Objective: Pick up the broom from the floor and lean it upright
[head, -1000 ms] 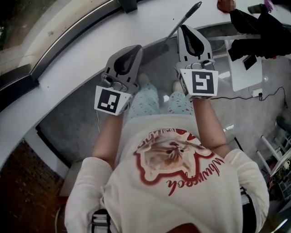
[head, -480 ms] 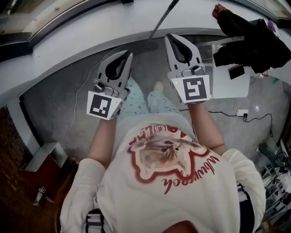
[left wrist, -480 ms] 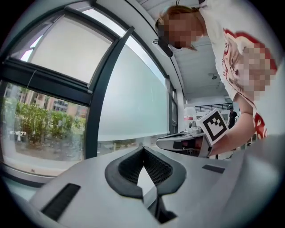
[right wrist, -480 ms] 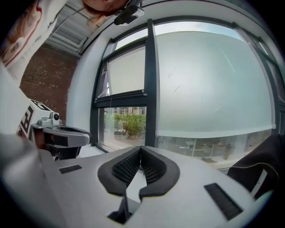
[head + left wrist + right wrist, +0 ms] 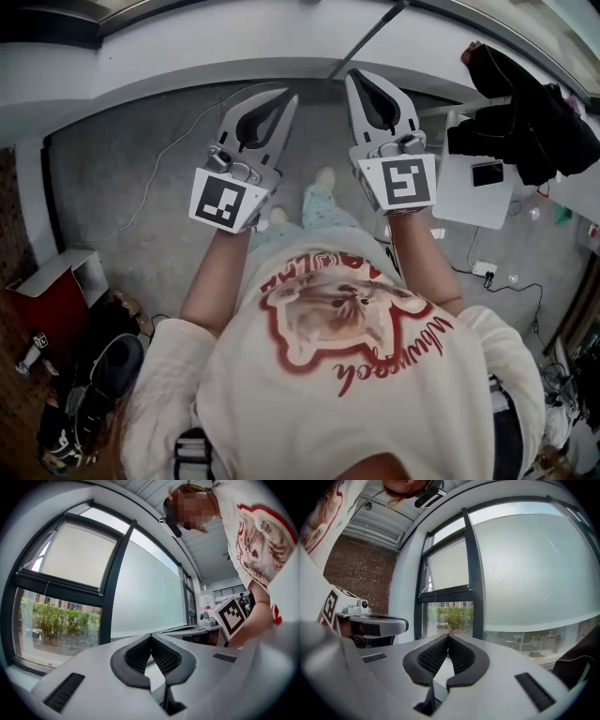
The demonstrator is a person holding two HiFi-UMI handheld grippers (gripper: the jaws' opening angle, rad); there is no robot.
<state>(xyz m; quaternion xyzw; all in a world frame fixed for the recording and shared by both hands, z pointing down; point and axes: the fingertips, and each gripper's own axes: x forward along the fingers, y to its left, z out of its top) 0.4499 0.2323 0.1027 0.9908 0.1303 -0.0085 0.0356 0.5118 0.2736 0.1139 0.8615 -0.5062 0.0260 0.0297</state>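
Note:
In the head view a thin grey pole, apparently the broom handle (image 5: 377,28), slants across the white sill at the top edge; its head is out of view. My right gripper (image 5: 358,75) points at the wall just below that pole and is shut with nothing between its pads (image 5: 448,634). To its left, my left gripper (image 5: 285,95) is level with it and also shut and empty (image 5: 150,635). Both gripper views look out level at a large dark-framed window (image 5: 468,573), and neither shows the broom.
Grey carpet (image 5: 141,187) lies under me, with a thin cable across it. A white table (image 5: 473,202) at the right carries a black garment (image 5: 525,112) and a phone (image 5: 487,172). A red box (image 5: 42,305) and dark shoes (image 5: 94,384) are at the lower left.
Both grippers rose and swung together while staying shut. The view shifted, so the pole slid to the top edge and the red box and shoes came into sight at the left.

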